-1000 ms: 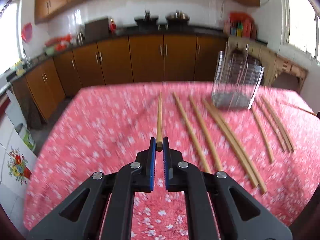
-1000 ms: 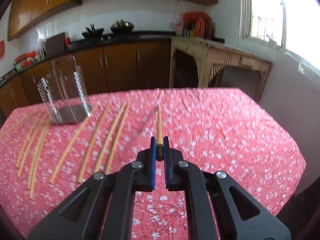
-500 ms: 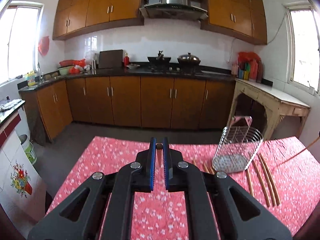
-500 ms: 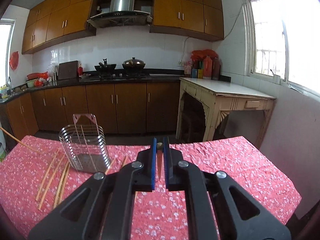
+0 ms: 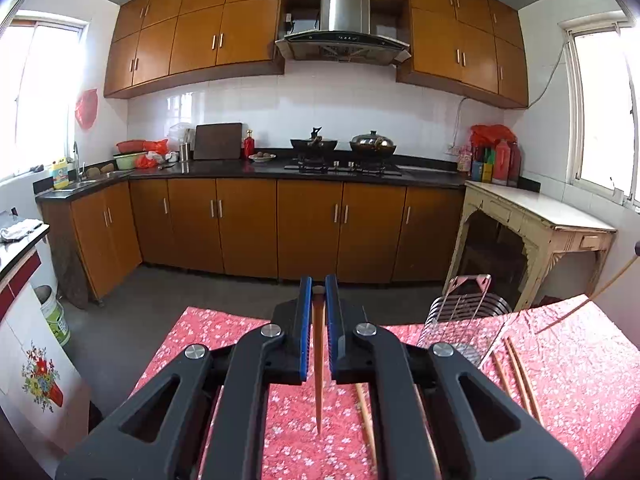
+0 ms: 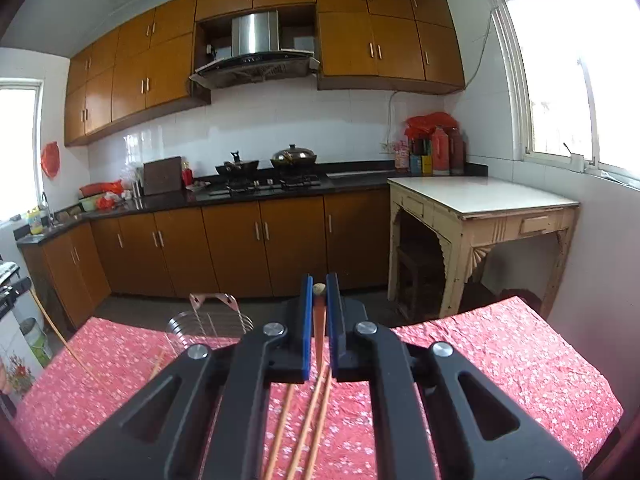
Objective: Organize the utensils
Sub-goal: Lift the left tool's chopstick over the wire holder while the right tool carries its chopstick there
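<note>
My left gripper (image 5: pixel 316 292) is shut on a wooden chopstick (image 5: pixel 318 364) that hangs point-down between the jaws, above the red flowered tablecloth (image 5: pixel 224 332). My right gripper (image 6: pixel 319 290) is shut on another chopstick (image 6: pixel 319 340), also hanging point-down. A wire utensil basket (image 5: pixel 464 316) stands on the table to the right of my left gripper; in the right wrist view the basket (image 6: pixel 210 326) is to the left. Several loose chopsticks lie on the cloth (image 5: pixel 516 372) (image 6: pixel 304 432). The other held chopstick shows as a thin slanted stick at the frame edges (image 5: pixel 592 296) (image 6: pixel 60 336).
Brown kitchen cabinets (image 5: pixel 308 228) and a black counter with a stove run along the far wall. A cream side table (image 6: pixel 484 216) stands at the right, past the table's far edge. A white bucket (image 5: pixel 54 312) is on the floor at the left.
Both grippers have tilted up from looking down at the table to looking level at the kitchen. Each held chopstick has swung from pointing forward to hanging point-down.
</note>
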Available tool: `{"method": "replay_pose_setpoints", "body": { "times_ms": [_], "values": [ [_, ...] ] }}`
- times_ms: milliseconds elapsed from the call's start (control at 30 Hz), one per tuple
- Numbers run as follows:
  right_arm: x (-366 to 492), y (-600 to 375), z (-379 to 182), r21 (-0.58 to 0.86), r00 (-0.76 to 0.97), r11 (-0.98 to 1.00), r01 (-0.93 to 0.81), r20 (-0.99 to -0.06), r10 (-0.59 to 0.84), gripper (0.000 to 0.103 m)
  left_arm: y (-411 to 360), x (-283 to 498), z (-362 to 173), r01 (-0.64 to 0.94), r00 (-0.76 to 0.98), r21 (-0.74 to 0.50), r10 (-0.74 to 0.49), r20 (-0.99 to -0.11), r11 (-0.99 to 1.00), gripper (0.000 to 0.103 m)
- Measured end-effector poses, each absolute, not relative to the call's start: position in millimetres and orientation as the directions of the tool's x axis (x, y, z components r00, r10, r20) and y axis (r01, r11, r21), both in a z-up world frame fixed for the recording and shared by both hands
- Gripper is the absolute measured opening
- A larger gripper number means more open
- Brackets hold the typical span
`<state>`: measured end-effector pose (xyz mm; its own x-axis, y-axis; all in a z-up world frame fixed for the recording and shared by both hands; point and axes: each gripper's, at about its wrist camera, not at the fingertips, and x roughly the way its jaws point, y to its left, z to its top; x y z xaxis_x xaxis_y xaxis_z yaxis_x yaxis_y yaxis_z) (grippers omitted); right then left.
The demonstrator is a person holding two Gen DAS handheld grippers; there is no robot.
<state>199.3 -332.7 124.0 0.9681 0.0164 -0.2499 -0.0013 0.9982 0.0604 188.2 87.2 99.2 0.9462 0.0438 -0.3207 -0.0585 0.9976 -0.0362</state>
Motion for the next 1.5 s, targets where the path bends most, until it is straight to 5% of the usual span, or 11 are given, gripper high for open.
{"method": "replay_pose_setpoints", "body": {
  "times_ms": [300,733,967,1500],
  "values": [
    [205,-298,190,0.062,0.979,0.991,-0.116,-0.161,0.124,0.007,53,198,165,0.0,0.979,-0.051,-0.011,-0.204,0.999,0.007],
    [254,-260,192,0.085,0.934,0.972,-0.22,-0.268,0.235,0.008,-9,244,205,0.041,0.997,-0.104,-0.048,-0.06,0.994,0.007],
    [283,-249,174,0.067,0.911,0.971,-0.228,-0.337,0.237,0.008,-13,278,178,0.044,0.993,-0.186,-0.063,-0.099,0.982,0.007],
    [365,-242,126,0.104,0.848,0.97,-0.218,-0.472,0.241,0.008,-28,334,122,0.039,0.969,-0.14,-0.071,-0.235,0.989,0.007]
  ]
}}
